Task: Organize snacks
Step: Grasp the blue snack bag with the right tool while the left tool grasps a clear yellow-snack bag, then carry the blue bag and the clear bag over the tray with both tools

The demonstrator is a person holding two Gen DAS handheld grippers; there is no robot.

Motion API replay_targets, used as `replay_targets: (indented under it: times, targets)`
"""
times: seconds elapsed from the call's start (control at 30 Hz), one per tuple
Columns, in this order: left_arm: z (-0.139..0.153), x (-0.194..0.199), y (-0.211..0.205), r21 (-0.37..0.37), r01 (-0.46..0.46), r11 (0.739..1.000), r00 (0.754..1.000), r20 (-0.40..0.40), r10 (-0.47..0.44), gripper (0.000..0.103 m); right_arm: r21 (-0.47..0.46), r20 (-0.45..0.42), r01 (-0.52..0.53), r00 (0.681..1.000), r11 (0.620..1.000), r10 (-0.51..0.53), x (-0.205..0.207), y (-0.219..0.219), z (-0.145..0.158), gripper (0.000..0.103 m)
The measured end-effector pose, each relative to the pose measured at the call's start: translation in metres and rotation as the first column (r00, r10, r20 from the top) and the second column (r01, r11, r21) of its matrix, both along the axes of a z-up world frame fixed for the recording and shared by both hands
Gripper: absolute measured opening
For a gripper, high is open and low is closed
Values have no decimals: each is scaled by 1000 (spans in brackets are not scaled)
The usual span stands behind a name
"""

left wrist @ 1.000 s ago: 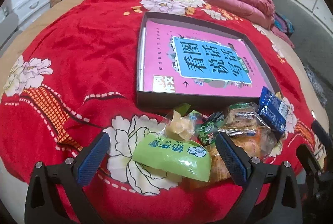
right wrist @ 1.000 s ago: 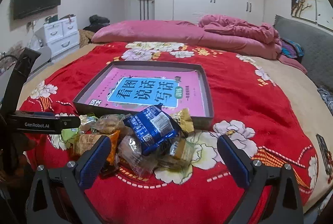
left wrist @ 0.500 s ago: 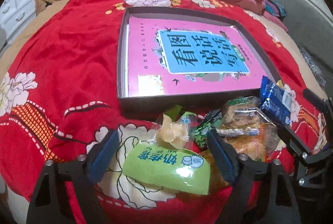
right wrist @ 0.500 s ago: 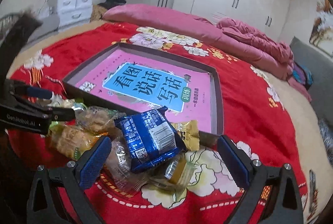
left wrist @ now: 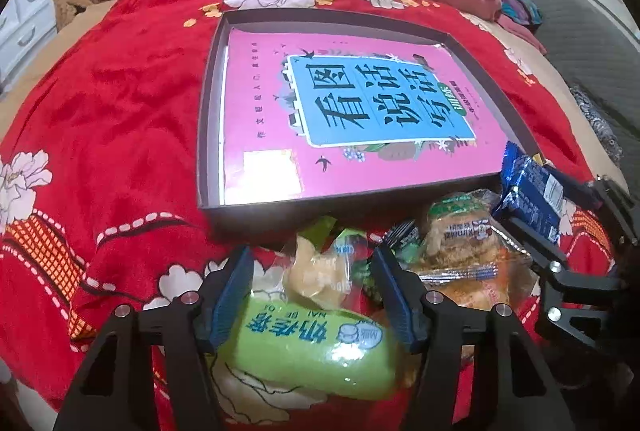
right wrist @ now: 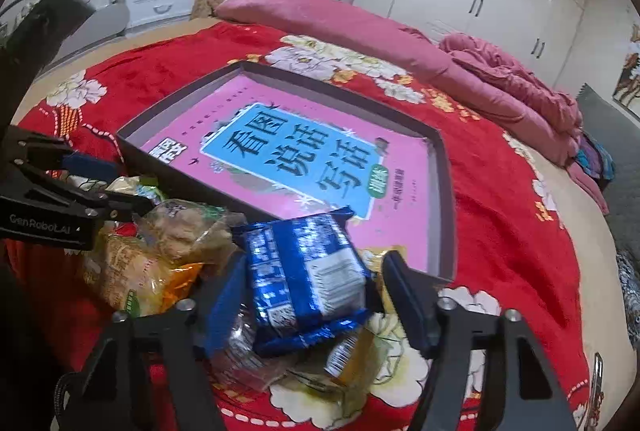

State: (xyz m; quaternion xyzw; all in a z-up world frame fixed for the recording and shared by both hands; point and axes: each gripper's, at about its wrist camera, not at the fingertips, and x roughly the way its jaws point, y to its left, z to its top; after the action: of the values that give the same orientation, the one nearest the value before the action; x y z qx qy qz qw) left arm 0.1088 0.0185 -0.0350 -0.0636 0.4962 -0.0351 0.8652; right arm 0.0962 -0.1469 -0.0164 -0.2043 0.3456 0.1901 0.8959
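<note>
- The snack pile lies on the red floral blanket, just on the near side of the shallow dark tray that holds a pink book; the tray sits straight ahead of both pairs of jaws, past the pile.
- The left gripper has its jaws partly open, one on each side of the green packet and of the clear-wrapped yellow snack that lies on the packet's far end. Whether the pads touch the packet I cannot tell.
- The green packet's long axis runs crosswise, from one jaw to the other, so the jaws would close on its ends, not its flanks; the small yellow snack sits at their tips.
- The right gripper stands with jaws partly open around the blue packet, which lies on top of the pile, tilted, its long axis pointing roughly forward between the jaws towards the tray.
- Gaps show beside the blue packet on both sides, so I judge it not yet pinched.
- The right jaws look better placed: the blue packet lies lengthwise and uppermost. The orange and clear-wrapped snacks lie to the left of the right jaws, between the two grippers.
</note>
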Motion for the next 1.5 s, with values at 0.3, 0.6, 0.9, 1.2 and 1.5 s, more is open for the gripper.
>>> replay_targets:
  times: [0.3, 0.6, 0.9, 1.2, 1.5]
  targets:
    - [-4, 2, -5, -4, 13, 1000, 1000, -8, -13, 49, 122, -58, 18, 998, 992, -11, 11, -9, 3, 53]
    - [2, -2, -9, -27, 42, 999, 999, 14, -41, 34, 201, -46, 19, 999, 979, -10, 8, -16, 16, 53]
    - [22, -10, -7, -94, 53, 994, 995, 86, -45, 33, 314, -52, 42, 998, 949, -27, 10, -33, 27, 53]
    - [41, -14, 4, -147, 12, 989, 987, 159, 12, 33, 439, -54, 111, 994, 892, -97, 15, -60, 40, 53]
    - [47, -1, 12, -143, -51, 988, 981, 177, 76, 33, 512, -80, 206, 978, 834, -192, 29, -88, 44, 53]
